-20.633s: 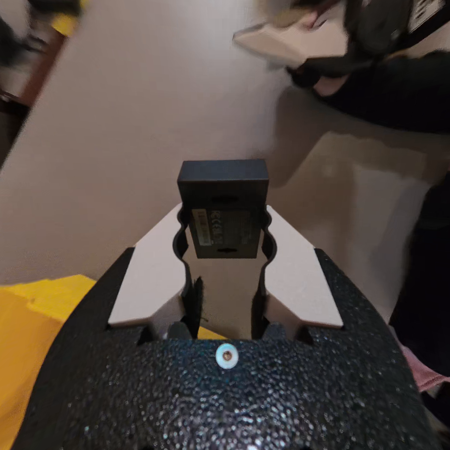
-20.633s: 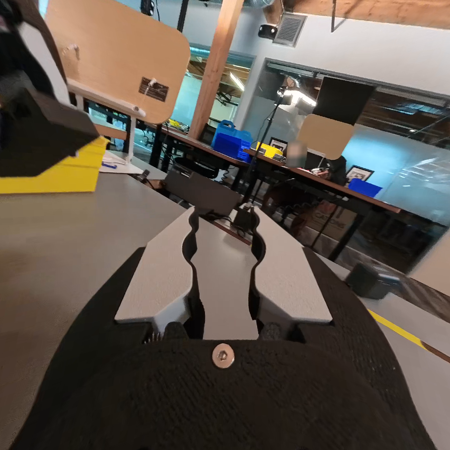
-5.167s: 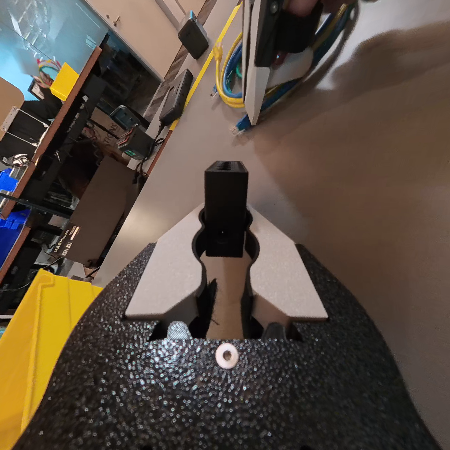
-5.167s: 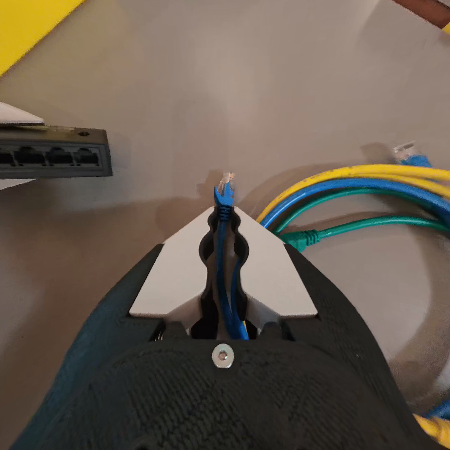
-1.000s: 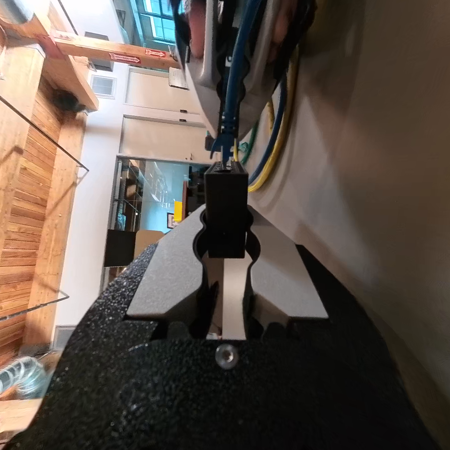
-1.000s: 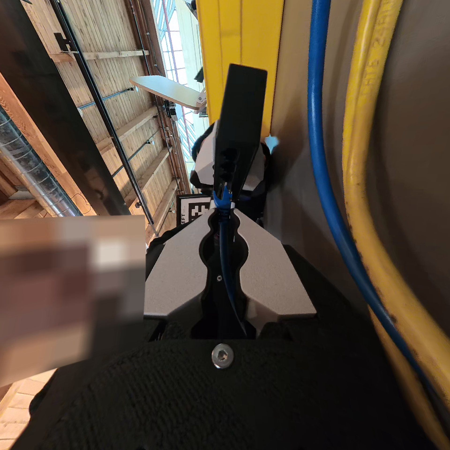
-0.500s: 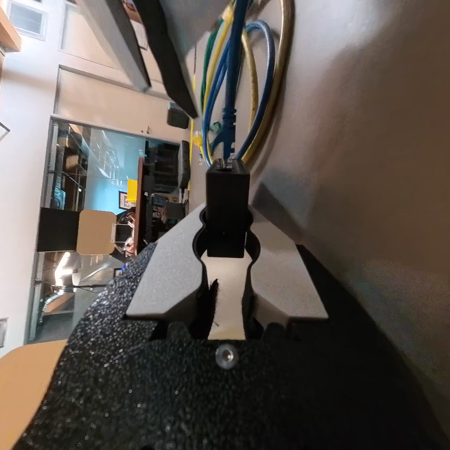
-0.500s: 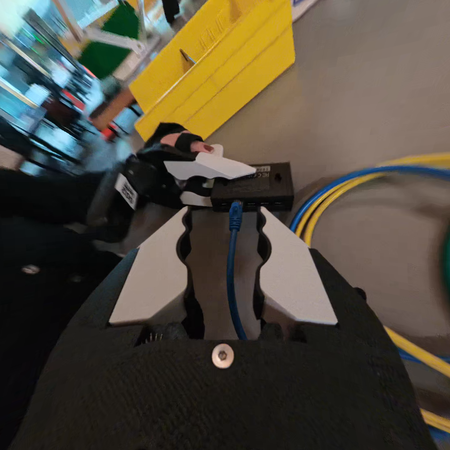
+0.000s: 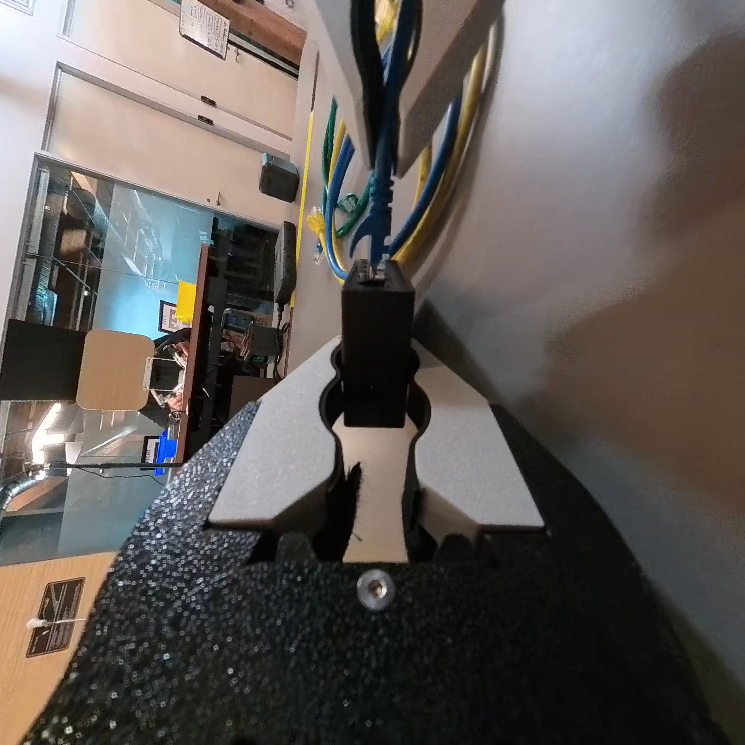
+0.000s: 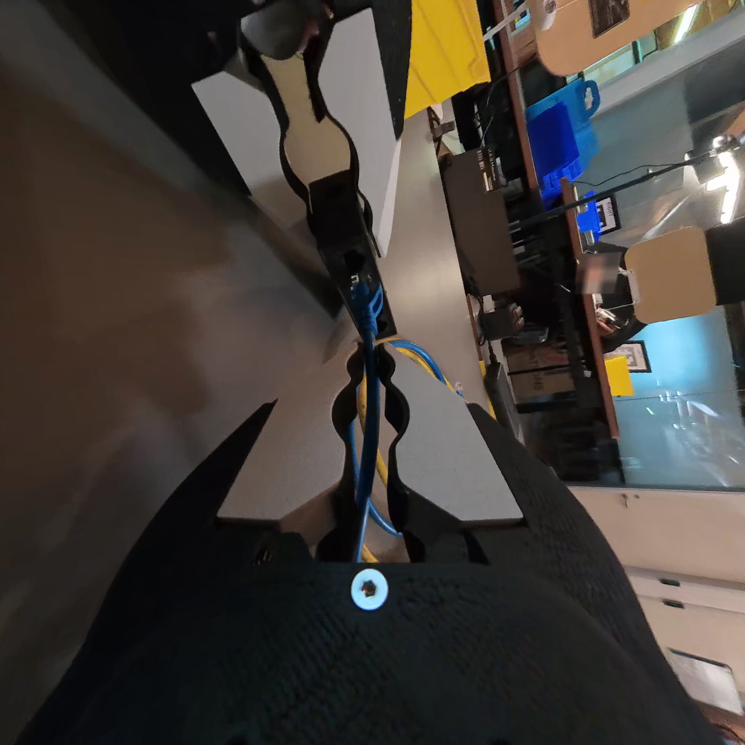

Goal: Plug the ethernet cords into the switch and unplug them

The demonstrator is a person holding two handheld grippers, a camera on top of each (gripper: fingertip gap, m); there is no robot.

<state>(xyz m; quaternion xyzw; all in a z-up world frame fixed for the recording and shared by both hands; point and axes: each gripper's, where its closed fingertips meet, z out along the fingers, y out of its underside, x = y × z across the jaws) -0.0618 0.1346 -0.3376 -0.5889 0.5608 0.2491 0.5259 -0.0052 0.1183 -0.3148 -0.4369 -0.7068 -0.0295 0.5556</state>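
Observation:
My left gripper [image 9: 377, 346] is shut on the black switch [image 9: 377, 322], holding it by its rear end with the port side facing away. A blue ethernet cord [image 9: 381, 201] is plugged into one port. My right gripper [image 10: 369, 347] is shut on this blue cord [image 10: 369, 403] just behind its plug [image 10: 365, 298], which sits in the switch [image 10: 338, 225]. The two grippers face each other; the right gripper shows in the left wrist view [image 9: 385, 169], the left gripper in the right wrist view [image 10: 334, 217]. The other ports are hard to make out.
Loose yellow, blue and green cords [image 9: 334, 181] lie coiled on the grey table [image 9: 584, 201] behind the switch. Two black boxes [image 9: 280, 183] lie near the table's far edge. A yellow bin [image 10: 443, 52] stands behind the left gripper. Shelves and desks stand beyond the table. The left gripper's tips are roughly 7 centimeters from the right gripper's.
Half a second ago my right gripper was open around the plugged-in blue cord; now it has shut on the cord near the plug. Both cameras have rolled. The left gripper still holds the switch.

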